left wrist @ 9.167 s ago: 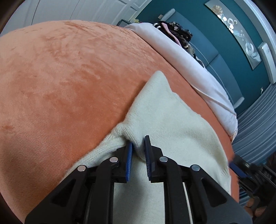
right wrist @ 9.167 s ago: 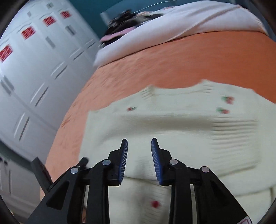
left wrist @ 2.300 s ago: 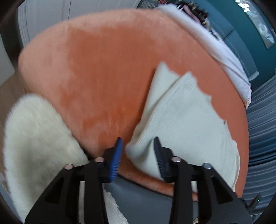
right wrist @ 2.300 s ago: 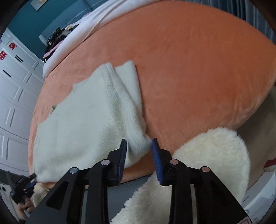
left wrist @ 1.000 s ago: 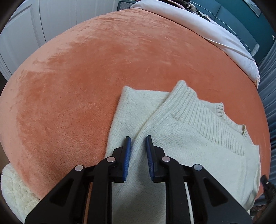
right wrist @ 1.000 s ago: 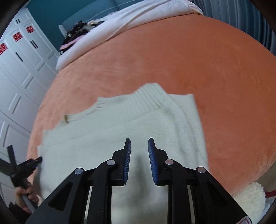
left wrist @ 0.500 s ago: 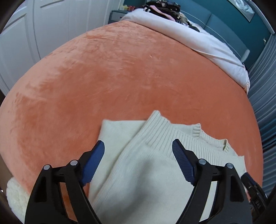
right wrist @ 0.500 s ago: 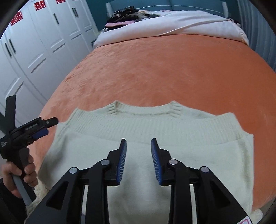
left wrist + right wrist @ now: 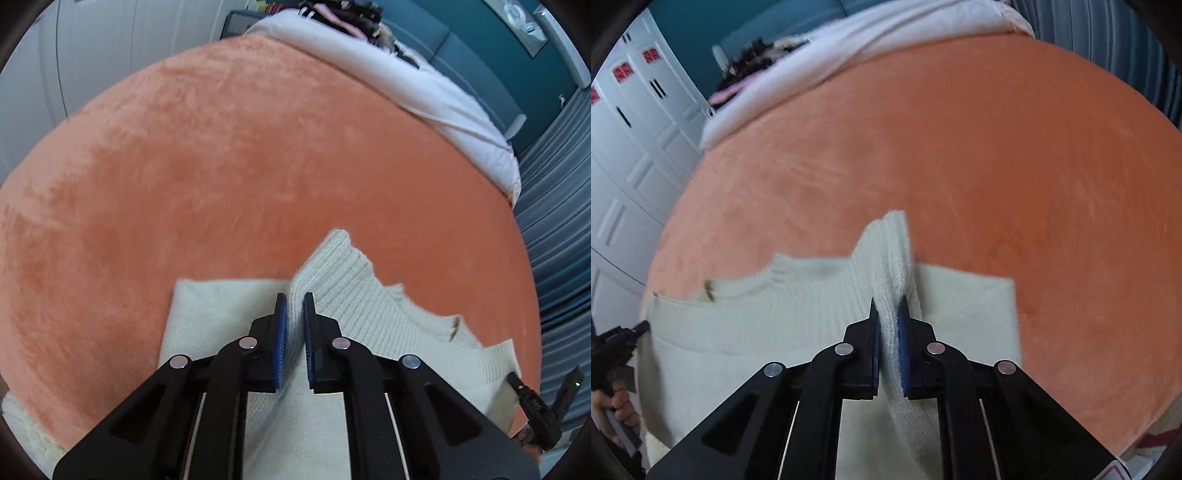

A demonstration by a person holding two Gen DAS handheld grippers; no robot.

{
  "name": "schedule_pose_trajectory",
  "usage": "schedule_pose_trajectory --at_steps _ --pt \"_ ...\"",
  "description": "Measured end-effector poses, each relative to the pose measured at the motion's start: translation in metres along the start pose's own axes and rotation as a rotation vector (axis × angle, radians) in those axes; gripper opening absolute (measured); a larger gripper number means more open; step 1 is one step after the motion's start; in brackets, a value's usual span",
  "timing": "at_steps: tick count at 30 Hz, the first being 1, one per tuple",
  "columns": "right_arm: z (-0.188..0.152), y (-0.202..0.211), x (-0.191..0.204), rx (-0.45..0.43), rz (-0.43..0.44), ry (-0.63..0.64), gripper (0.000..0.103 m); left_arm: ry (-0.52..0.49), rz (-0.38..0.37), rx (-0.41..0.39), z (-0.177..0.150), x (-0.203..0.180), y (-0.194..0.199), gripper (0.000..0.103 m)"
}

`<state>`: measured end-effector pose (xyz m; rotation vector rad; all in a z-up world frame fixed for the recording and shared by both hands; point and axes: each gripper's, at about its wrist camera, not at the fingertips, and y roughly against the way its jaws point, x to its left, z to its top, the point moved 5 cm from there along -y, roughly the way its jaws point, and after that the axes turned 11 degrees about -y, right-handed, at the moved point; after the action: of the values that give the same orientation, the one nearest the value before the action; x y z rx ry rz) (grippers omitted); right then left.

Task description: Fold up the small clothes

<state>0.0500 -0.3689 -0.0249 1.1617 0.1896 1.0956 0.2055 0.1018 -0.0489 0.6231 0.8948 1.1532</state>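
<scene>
Ribbed cream knit sweater [image 9: 369, 314] on matt, plush orange velvet bedspread [image 9: 221, 166]

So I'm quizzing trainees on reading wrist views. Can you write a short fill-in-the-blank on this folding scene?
1. The cream sweater lies on a bedspread coloured ____.
2. The left gripper is shut on a ridge of the ____.
3. In the right wrist view, the right gripper pinches knit fabric, so its jaws are ____.
4. Beyond the bedspread, dark clothes are piled on a ____ duvet.

Missing words: orange; sweater; shut; white

Black claw [image 9: 293, 306], blue ribbed pads [image 9: 281, 332], silver screws.
</scene>
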Motion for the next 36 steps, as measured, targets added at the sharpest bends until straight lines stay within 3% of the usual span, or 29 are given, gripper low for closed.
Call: schedule_pose_trajectory --at_steps 3,5,7,8,11,13,14,17,21,23,24,27,30,32,33,34,36 --pt "0.013 0.029 -0.013 -0.085 0.034 -0.061 0.008 -0.006 0.027 -0.004 0.007 0.001 -0.006 0.008" --pt "0.008 0.003 -0.039 -0.017 -0.015 -0.106 0.008 -0.037 0.076 0.065 -0.001 0.005 -0.039 0.008" --pt "-0.013 -0.043 -0.062 0.136 -0.099 -0.095 0.008 -0.045 0.122 0.158 -0.02 0.013 -0.077 0.011" --pt "-0.017 -0.046 -0.062 0.122 -0.097 -0.087 0.008 -0.055 0.133 0.117 -0.021 0.013 -0.076 0.011" --pt "-0.009 -0.013 -0.044 0.03 -0.122 -0.07 0.017 -0.07 0.161 0.086 -0.019 0.006 -0.051 0.02" --pt "-0.006 0.016 -0.022 -0.077 -0.143 -0.002 0.02 -0.074 0.169 0.044 -0.018 0.002 -0.024 0.026" --pt "-0.012 0.026 -0.004 -0.09 -0.116 0.043 0.02 -0.074 0.164 0.029 -0.019 -0.001 -0.012 0.028" --pt "-0.042 0.025 0.057 -0.006 0.036 0.133 0.02 -0.067 0.112 0.01 -0.037 -0.021 0.017 0.037" --pt "-0.122 -0.007 0.13 0.188 0.183 0.244 0.019 -0.11 0.064 0.107 -0.081 -0.046 0.013 0.043" --pt "-0.161 -0.043 0.14 0.283 0.117 0.299 0.019 -0.117 0.085 0.174 -0.104 -0.046 0.001 0.044" --pt "-0.168 -0.048 0.142 0.255 0.106 0.32 0.019 -0.117 0.092 0.178 -0.111 -0.044 -0.001 0.044" --pt "-0.159 -0.021 0.155 0.238 0.104 0.357 0.019 -0.147 0.103 0.161 -0.112 -0.045 0.009 0.045" --pt "-0.146 0.002 0.153 0.192 0.121 0.33 0.019 -0.108 0.09 0.162 -0.111 -0.041 0.013 0.045" --pt "-0.148 -0.008 0.141 0.18 0.047 0.348 0.019 -0.104 0.094 0.16 -0.113 -0.042 0.014 0.045" --pt "-0.153 -0.022 0.133 0.219 -0.01 0.348 0.019 -0.106 0.098 0.162 -0.114 -0.042 0.015 0.045" --pt "-0.152 -0.033 0.132 0.249 -0.029 0.339 0.02 -0.108 0.1 0.163 -0.118 -0.042 0.018 0.046" --pt "-0.149 -0.028 0.13 0.228 -0.009 0.317 0.02 -0.112 0.109 0.162 -0.122 -0.04 0.024 0.051"
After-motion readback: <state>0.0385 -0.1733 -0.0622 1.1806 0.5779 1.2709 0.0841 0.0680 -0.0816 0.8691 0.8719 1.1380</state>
